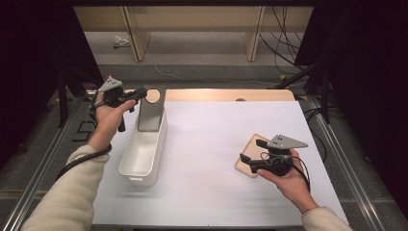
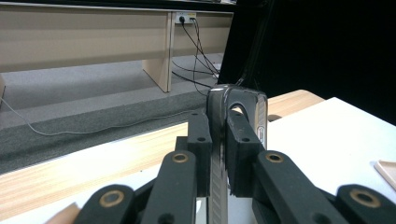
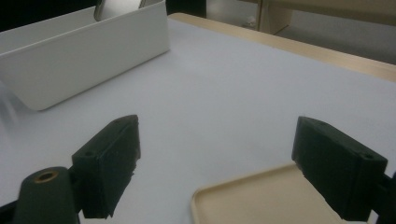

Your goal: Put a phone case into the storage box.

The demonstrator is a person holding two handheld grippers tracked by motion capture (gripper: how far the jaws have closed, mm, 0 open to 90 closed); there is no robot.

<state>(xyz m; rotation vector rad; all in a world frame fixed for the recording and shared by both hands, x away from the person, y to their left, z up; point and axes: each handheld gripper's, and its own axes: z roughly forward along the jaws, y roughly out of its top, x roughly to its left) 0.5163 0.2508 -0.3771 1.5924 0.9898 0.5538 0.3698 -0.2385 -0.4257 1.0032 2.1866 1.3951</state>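
Left tongs clamped on top edge of metal plate, plate upright in far end of white bin at bench left. Right tongs apart, hovering over beige tray.

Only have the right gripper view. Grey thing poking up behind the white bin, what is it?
Observer: A flat metal plate with a round hole near its top, standing in the far end of the white bin.
Operator: Anything holding it?
Observer: Yes. The left gripper is shut on its upper part, and its fingers press both faces.
Operator: My tray, all of it on the table?
Observer: Yes. The beige tray lies flat on the white table cover, well apart from the bin, under the right gripper.
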